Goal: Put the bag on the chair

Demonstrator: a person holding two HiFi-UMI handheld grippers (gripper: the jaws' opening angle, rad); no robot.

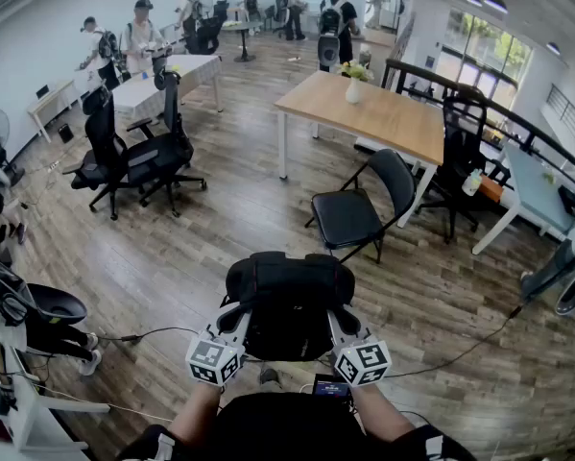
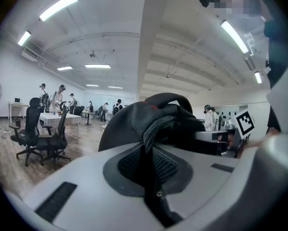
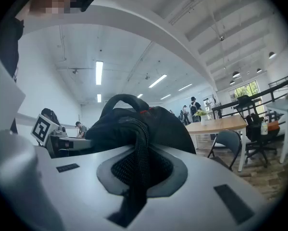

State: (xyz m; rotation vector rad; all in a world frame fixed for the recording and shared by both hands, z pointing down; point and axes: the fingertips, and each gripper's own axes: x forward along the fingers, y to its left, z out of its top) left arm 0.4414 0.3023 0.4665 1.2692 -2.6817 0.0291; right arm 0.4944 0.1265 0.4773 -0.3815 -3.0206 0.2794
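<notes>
Nearest, low in the head view: holding a black bag (image 1: 289,301) up off the wooden floor (image 1: 201,257), with the left tool (image 1: 235,323) at its left flank and the right tool (image 1: 343,323) at its right. Clamped with the left tool on a black strap of the bag, pinched in the slot between the jaws in the left gripper view. Gripping likewise with the right tool, jaws closed on a mesh-backed strap running up between them. Carried about level on both sides, marker cubes facing up toward the head camera. Bulging above the jaws in both gripper views, carry handle arching on top.

Not yet set on the chair. Just beyond the bag and apart from it: a black folding chair (image 1: 349,217), standing on the floor beside a wooden bench (image 1: 378,113). On that bench, toward its far end, a white vase with flowers (image 1: 353,86). Farther left, black office chairs (image 1: 124,157) next to a white-draped bench (image 1: 167,80). At the far end of the room, several people (image 1: 138,32) standing.
</notes>
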